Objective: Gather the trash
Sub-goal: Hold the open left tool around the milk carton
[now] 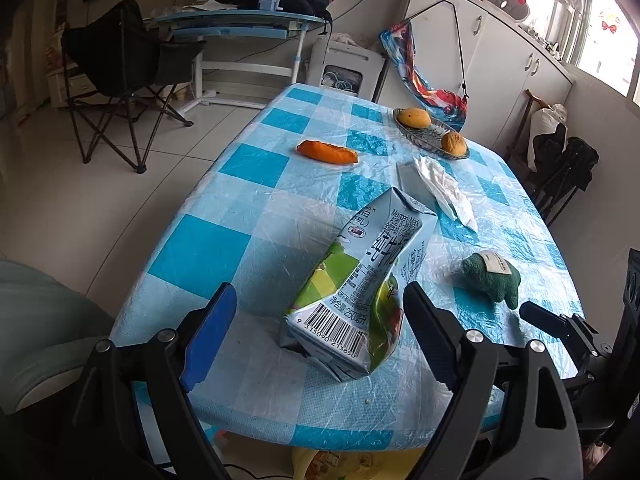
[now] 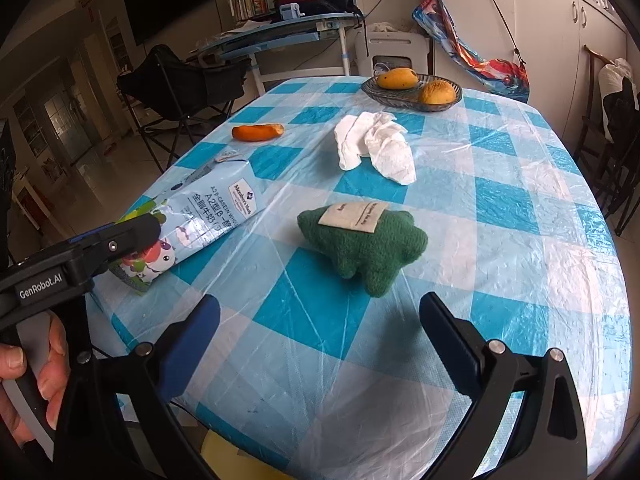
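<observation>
Straddling the crushed milk carton (image 1: 360, 284), the left gripper (image 1: 320, 320) stands wide with neither pad pressing it, the carton's long axis running away between the fingers, while the right gripper (image 2: 320, 336), also wide and empty, sits farther from the carton, before the green plush toy (image 2: 364, 240)

Daylight enters from the windows (image 1: 596, 40) at the upper right of the left wrist view, blown out to white; the room at the upper left of both frames is dim; the plastic-covered tablecloth (image 2: 500, 216) carries soft white glare; shadows under objects are faint and diffuse; fisheye bending curves the edges, with dark vignetted corners; focus is sharp at centre.
</observation>
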The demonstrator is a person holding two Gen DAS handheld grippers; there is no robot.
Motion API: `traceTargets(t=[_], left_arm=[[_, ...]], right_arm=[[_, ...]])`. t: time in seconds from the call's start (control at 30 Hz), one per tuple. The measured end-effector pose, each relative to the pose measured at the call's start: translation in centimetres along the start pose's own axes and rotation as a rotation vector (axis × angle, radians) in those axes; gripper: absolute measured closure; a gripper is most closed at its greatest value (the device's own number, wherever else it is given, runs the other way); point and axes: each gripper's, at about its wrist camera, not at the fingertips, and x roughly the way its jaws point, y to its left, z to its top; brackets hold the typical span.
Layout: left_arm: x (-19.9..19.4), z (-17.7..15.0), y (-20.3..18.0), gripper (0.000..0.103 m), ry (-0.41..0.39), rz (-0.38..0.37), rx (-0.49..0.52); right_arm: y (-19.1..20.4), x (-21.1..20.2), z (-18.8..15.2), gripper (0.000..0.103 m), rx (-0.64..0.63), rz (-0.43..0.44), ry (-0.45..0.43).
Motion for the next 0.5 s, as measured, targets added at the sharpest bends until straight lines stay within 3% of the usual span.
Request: traceTargets(t=[0.23, 0.5], left_arm=[[0.4, 0.0, -0.4, 0.021, 0.008, -0.004, 0.014], [0.3, 0.2, -1.4, 0.021, 0.002, -0.005, 0.058]], right_arm=[[-0.6, -0.3, 0.6, 0.007, 0.004, -0.031, -0.028], [-0.9, -0.4, 1.0, 0.007, 0.013, -0.001, -0.031]])
